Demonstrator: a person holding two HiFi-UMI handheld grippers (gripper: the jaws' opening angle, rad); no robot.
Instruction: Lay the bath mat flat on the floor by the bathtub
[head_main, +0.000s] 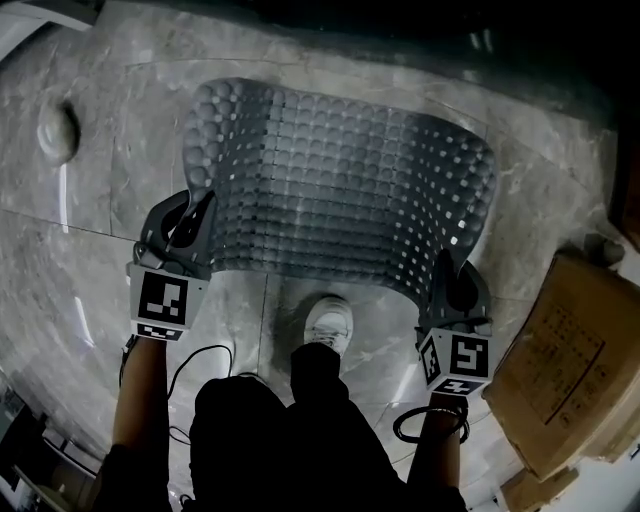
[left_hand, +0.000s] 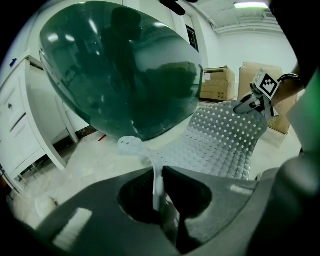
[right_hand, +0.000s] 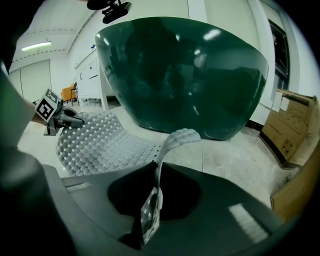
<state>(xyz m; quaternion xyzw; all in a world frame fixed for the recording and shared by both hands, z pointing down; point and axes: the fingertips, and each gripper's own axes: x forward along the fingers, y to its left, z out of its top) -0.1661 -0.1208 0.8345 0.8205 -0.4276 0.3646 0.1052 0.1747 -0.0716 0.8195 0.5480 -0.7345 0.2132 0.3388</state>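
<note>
The bumpy grey rubber bath mat (head_main: 340, 190) is pinched at its near corners by the left gripper (head_main: 195, 218) and the right gripper (head_main: 446, 272), its length stretched between them, just before the dark green bathtub (left_hand: 125, 70).

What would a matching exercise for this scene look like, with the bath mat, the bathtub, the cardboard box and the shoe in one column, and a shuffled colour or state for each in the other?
Things:
1. bath mat
2. bathtub
3. cardboard box
4. shoe

Descriptions:
A. dark green and glossy
B. white, by the mat's near edge
C. pinched at both near corners, not yet flat
D. brown, on the floor at the person's right

Pairs: 1-C, 2-A, 3-D, 4-B.
</note>
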